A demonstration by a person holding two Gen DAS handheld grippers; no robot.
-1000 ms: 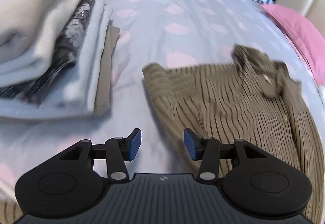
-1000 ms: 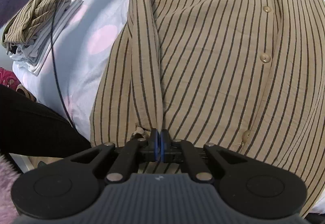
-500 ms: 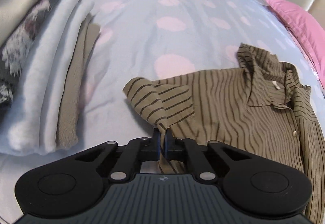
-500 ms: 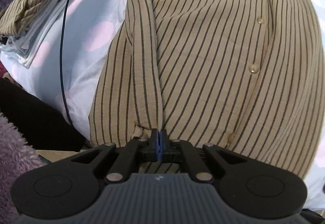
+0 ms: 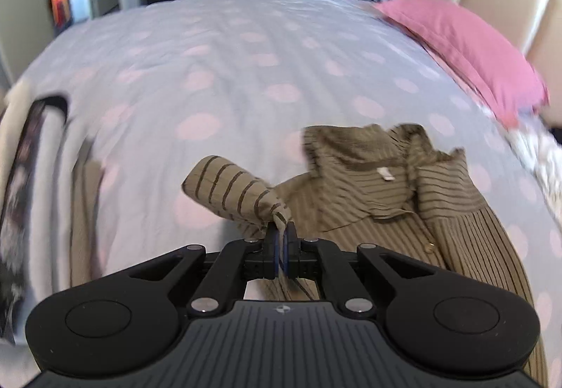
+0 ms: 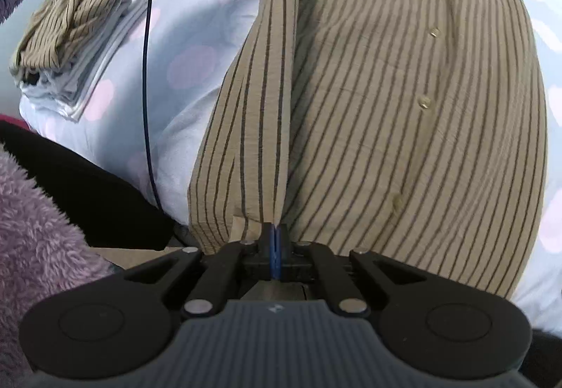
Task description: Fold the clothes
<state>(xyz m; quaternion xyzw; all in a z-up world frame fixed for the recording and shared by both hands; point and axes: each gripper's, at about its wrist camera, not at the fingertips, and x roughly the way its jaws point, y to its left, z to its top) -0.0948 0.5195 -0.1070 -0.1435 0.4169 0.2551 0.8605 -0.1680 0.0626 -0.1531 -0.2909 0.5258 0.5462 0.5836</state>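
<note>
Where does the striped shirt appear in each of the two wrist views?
Left wrist: the striped shirt lies lower right, its sleeve pinched in the left gripper.
Right wrist: the striped shirt fills the centre and right, its edge pinched in the right gripper.
Shared landmark: the pink-dotted bedcover.

No readable text; the shirt's neck tag (image 5: pixel 385 173) seems blank.

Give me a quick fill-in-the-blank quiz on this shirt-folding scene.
1. The left gripper is shut on the shirt's ____.
2. The pillow is ____.
3. The right gripper is shut on the ____ shirt.
4. The bedspread carries pink ____.

Missing: sleeve; pink; striped; dots
</note>
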